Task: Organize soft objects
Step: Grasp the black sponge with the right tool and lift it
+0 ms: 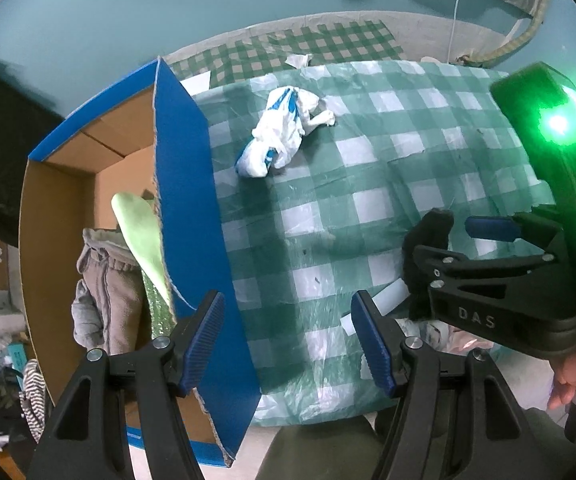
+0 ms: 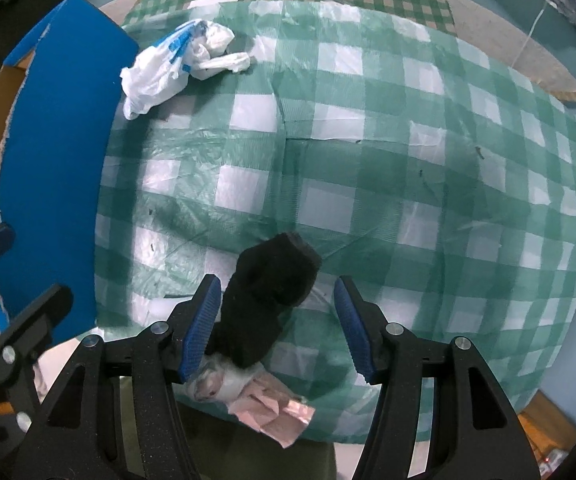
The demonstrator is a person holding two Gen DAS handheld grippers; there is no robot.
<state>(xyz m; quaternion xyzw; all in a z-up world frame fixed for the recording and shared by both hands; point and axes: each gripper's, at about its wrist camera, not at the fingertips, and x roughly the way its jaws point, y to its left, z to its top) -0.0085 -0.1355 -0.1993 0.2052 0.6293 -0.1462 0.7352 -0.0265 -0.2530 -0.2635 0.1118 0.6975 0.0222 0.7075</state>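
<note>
Between the spread blue pads of the right hand-held gripper (image 2: 278,326) stands a black soft object (image 2: 266,300), its lower part just touching the left pad while the right pad stays clear of it; the jaws are wide and grip nothing. Under that dark piece, at the near edge of the tabletop (image 2: 367,160), lie a white crumpled wad (image 2: 216,382) and a pink folded cloth (image 2: 276,412). Farther out, near the far left of the green-and-white checked cover, rests a crumpled white plastic bag with blue print (image 2: 172,66), just beside the blue wall of the cardboard box (image 2: 60,152).

The left hand-held gripper (image 1: 288,344) is also wide open and empty, hovering over the box's blue side wall (image 1: 192,208). Inside the box lie a grey fleece garment (image 1: 104,288) and a pale green piece (image 1: 140,232). The right tool's body glows green at the right edge of the left wrist view.
</note>
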